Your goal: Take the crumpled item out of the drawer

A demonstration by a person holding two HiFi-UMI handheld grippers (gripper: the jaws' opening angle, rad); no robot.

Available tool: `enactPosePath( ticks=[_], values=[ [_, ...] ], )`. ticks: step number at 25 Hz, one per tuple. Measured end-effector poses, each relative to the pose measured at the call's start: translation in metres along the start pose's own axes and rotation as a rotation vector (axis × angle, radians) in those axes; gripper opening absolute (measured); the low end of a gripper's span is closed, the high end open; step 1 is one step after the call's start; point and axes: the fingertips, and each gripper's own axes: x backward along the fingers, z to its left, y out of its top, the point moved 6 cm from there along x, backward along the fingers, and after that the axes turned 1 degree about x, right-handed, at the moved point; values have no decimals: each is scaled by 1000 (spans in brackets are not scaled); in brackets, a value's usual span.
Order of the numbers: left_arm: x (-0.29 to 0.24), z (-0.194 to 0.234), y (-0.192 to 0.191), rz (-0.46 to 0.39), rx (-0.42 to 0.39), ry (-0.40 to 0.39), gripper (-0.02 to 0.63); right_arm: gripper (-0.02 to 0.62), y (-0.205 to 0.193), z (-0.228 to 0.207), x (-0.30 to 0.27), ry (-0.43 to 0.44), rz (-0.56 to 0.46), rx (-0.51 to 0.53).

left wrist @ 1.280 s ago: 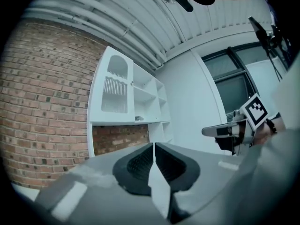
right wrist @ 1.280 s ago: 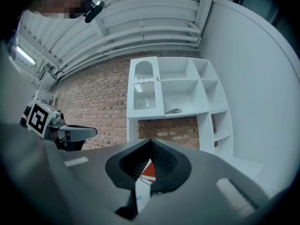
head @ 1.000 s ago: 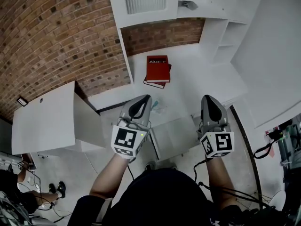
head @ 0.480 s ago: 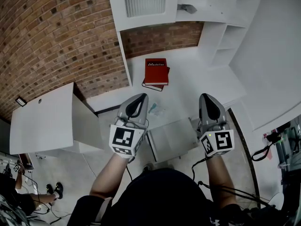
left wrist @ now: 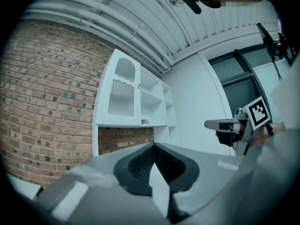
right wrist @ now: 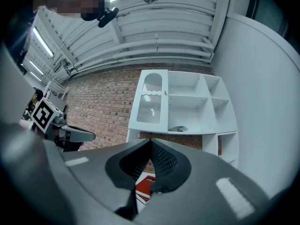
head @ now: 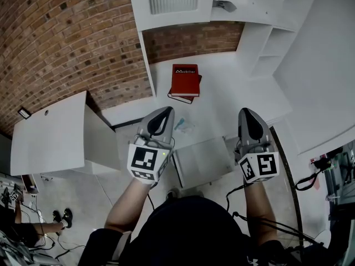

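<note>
Now holding left gripper and right gripper level over the white desk, both pinched shut on nothing — probably just waiting, with the pale crumpled item lying by the left tip, seemingly on the desk and not inside the white drawer below.

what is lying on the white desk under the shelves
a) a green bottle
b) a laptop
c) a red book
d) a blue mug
c: the head view shows a red book lying flat on the white desk, ahead of both grippers.
</note>
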Motion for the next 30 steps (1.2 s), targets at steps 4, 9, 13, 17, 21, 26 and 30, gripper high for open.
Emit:
enactPosePath(
  ticks=[4,9,13,17,21,26,30],
  values=[
    [-2,-3,-3,18,2,-1,3,2,-3,-2,0,15,-2,-12],
    [-6,-2,-9,16,-17,-3,3,2,-8,-3,-1,27,13,-21],
    [-9,-4,-9,22,11,-12,3,2,-15,-5,-1,36,32,-32],
    [-11,-3,-12,32,17,-11,3,2,-17,-6,-1,34,41,-39],
    [-12,-2,-13,35,15,-15,3,2,-18,-7,-3,34,42,-42],
    [-13,1,-14,37,13,-19,3,2,-20,-6,-5,33,48,-43],
    [-14,2,-16,39,16,-22,3,2,-22,-5,-6,32,53,-41]
  ],
)
